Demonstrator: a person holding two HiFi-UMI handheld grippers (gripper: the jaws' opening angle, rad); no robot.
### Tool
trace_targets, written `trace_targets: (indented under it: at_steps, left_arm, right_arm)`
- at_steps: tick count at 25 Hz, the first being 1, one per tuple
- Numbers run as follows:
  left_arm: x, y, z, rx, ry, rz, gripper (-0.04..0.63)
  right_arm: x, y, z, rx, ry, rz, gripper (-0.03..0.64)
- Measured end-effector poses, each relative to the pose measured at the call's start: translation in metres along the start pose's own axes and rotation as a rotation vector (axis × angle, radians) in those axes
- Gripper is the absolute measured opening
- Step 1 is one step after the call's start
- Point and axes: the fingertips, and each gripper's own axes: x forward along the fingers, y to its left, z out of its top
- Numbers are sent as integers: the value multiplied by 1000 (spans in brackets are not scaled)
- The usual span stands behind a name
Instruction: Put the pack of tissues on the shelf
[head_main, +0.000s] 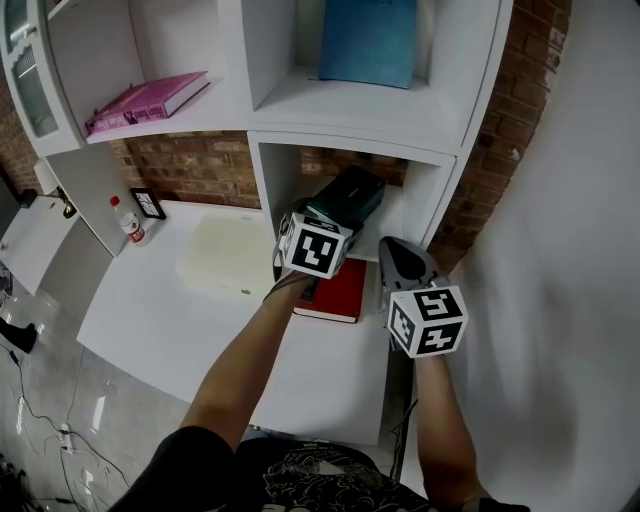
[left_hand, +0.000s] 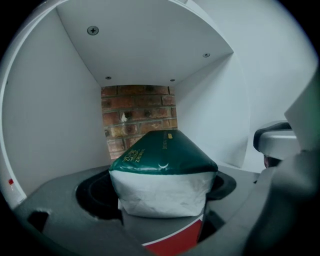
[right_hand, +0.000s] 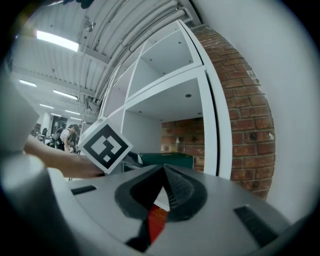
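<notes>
Left gripper (left_hand: 161, 202) around pack of tissues (left_hand: 162, 160)

head view looks steeply down on the desk (head_main: 170, 310) and shelf unit (head_main: 445, 150). left gripper view sits close inside the lower cubby (left_hand: 45, 125), facing its brick back (left_hand: 137, 112). right gripper view looks in from just outside; all share that cubby and the tissue pack (left_hand: 162, 172).

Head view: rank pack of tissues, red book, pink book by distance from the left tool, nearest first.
1. pack of tissues: clamped in the left tool, at the lower cubby's mouth.
2. red book: on the desk, right under that tool.
3. pink book: on the upper shelf, far left.
</notes>
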Motion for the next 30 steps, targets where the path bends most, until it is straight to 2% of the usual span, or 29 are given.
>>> trace_targets:
  at_steps: [8, 14, 21, 25, 30]
  left_arm:
    - [-17, 6, 0, -16, 1, 14, 489]
    - [-38, 8, -4, -29, -22, -16, 486]
    - [-77, 5, 7, -29, -98, -78, 434]
    - [-101, 1, 18, -32, -156, -148, 410]
    - [-130, 14, 19, -15, -194, -175, 329]
  right_arm:
    - [2, 4, -1, 16, -4, 10, 3]
    - [0, 12, 3, 16, -6, -4, 3]
    - [-6, 29, 17, 0, -13, -53, 3]
    - [-9, 43, 23, -9, -12, -83, 3]
    - [-11, 61, 31, -18, -17, -113, 3]
